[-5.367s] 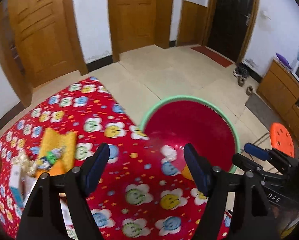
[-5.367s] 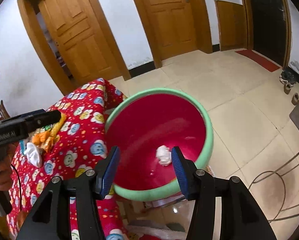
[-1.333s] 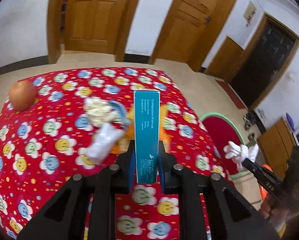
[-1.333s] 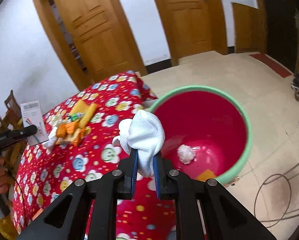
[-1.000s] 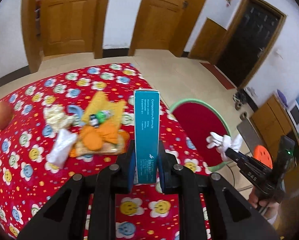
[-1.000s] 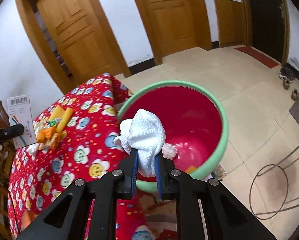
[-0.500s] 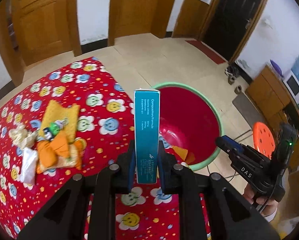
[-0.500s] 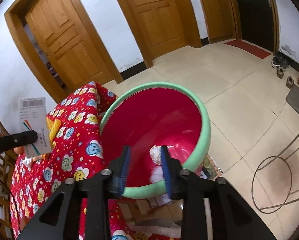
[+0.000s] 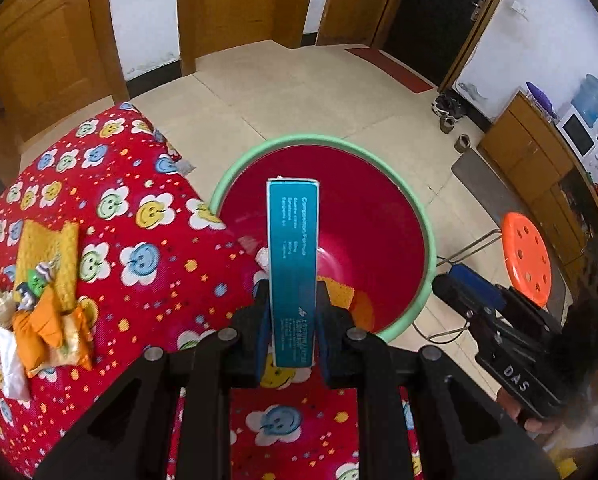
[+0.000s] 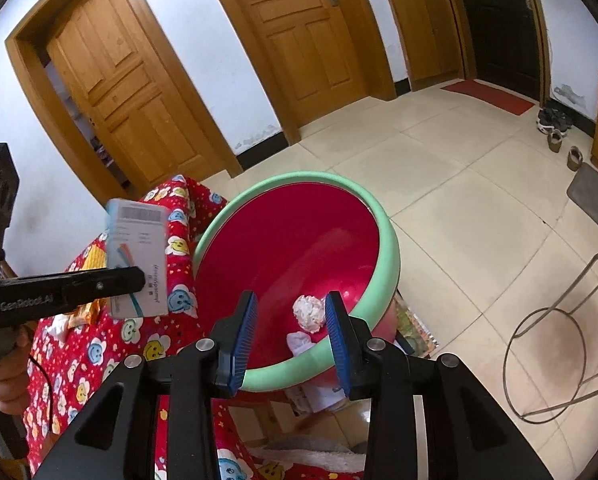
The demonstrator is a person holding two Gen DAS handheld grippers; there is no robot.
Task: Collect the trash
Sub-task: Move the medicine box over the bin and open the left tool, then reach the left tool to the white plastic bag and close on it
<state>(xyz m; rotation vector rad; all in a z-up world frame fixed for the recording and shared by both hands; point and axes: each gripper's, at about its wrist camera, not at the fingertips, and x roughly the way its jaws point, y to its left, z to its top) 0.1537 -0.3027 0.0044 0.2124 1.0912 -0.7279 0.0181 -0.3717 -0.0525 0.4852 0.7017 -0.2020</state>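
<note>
right wrist view | my right gripper (image 10: 291, 325) just let the white cloth (image 10: 299, 342) fall into the red basin (image 10: 381, 220), jaws apart, empty | left gripper (image 9: 292, 318) clamped on teal box (image 9: 293, 264), now over the basin's table-side rim, next in

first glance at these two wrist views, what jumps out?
The big red basin with a green rim, beside the table and already holding a crumpled paper ball. Next, the teal box clamped upright in the left tool, in line with the basin. The smiley-flower red tablecloth carries leftover wrappers at its left.
</note>
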